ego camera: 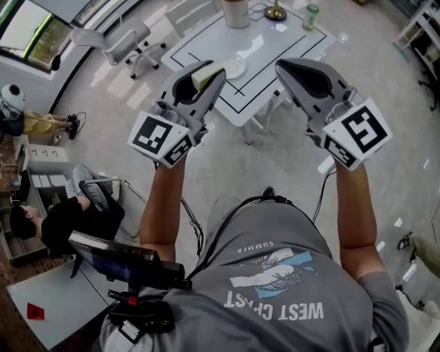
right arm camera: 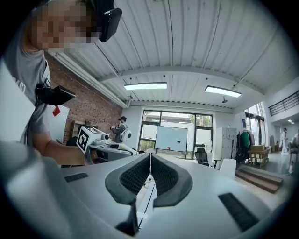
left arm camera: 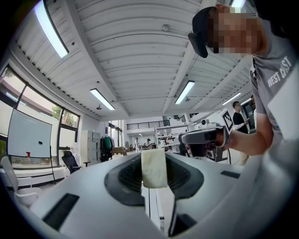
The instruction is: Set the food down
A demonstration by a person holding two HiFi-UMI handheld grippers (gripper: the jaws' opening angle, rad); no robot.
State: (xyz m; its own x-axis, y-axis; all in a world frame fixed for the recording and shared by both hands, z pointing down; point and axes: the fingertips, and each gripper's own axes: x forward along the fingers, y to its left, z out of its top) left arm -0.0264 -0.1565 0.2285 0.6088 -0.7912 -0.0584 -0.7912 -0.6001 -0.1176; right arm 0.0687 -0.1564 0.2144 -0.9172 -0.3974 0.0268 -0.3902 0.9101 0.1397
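Note:
A pale, cream-coloured slab of food sits between the jaws of my left gripper, which is shut on it. In the left gripper view the food stands upright at the jaw tips of the left gripper. My right gripper is held level beside it, shut and empty; its tips meet in the right gripper view. Both grippers are raised and tilted up, so their cameras face the ceiling. A white plate lies on the white table just beyond the left gripper.
On the table's far end stand a pale cup, a brass object and a green bottle. White chairs stand left of the table. A seated person and a desk are at lower left.

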